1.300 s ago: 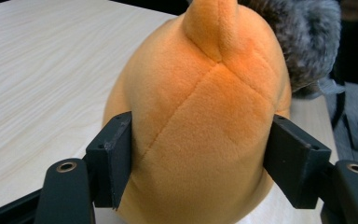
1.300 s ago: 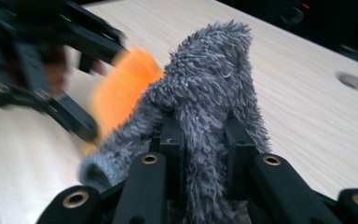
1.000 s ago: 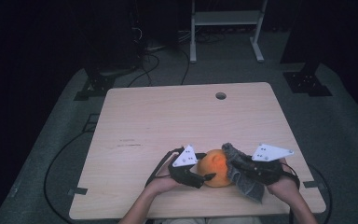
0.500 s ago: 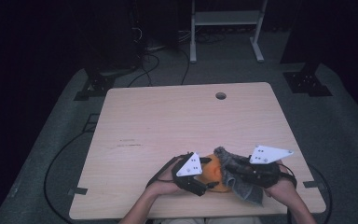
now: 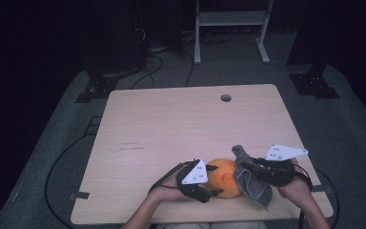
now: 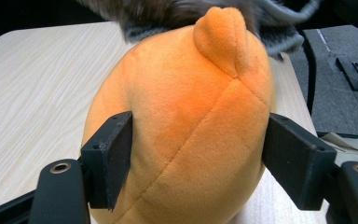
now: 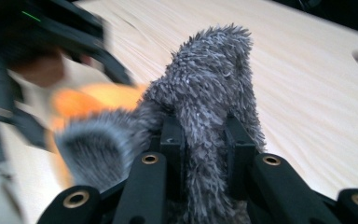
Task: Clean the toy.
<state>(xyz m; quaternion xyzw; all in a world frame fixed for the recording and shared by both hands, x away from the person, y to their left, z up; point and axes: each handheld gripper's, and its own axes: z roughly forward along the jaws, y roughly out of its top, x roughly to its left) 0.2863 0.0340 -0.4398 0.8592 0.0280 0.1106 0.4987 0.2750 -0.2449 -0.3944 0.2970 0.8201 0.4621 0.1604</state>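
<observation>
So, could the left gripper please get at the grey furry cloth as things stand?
Probably not directly: the left gripper has its jaws on either side of the round orange plush toy, which sits between it and the grey furry cloth.

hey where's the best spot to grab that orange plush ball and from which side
Grip the orange plush ball across its wide middle, coming in level from the left gripper's side. The round body bulges evenly there and gives soft flanks for both pads, while the grey furry cloth covers its far side.

Pale wood table (image 5: 171, 129), round hole (image 5: 225, 98) near far edge; orange plush (image 5: 225, 177) resting near front edge.
</observation>
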